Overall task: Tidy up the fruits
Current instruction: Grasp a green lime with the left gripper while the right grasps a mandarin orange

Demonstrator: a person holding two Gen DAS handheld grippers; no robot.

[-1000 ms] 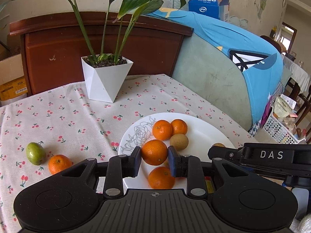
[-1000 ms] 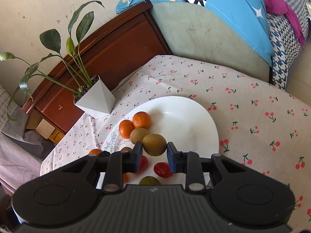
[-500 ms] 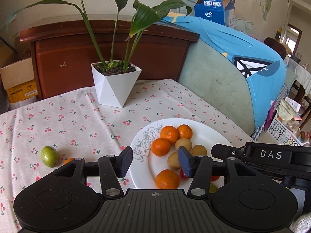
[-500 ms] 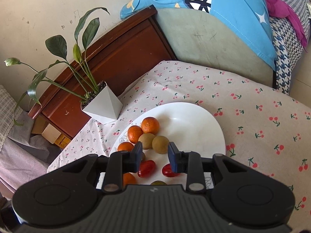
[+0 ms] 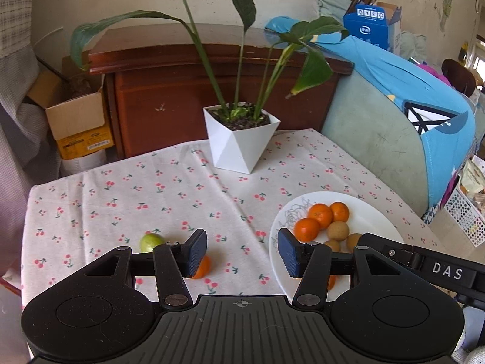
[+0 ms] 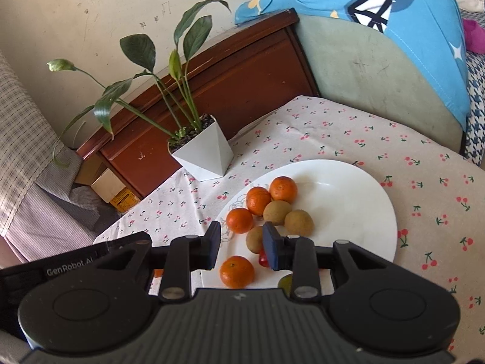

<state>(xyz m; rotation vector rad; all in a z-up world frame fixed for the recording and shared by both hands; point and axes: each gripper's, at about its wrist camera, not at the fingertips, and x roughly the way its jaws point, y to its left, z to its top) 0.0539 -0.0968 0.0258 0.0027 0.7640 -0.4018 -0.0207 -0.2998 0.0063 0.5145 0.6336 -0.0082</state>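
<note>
In the left wrist view, a white faceted planter with a leafy plant (image 5: pixel 241 142) stands at centre frame on the cherry-print tablecloth (image 5: pixel 169 200), with a dark wooden cabinet (image 5: pixel 194 91) behind it. A round white plate (image 5: pixel 376 221) lies at lower right, holding orange tangerines (image 5: pixel 319 214) and, to their right, brown round fruits (image 5: pixel 338 230). A small green fruit (image 5: pixel 150 242) lies on the cloth at lower left, with a lone orange tangerine (image 5: pixel 202 268) just to its right. An open cardboard box (image 5: pixel 77 118) sits at the left edge, beside the cabinet.

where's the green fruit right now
In the left wrist view the green fruit lies on the cherry-print tablecloth, off the white plate, lower left, just beyond the left gripper and near a loose orange.
</note>
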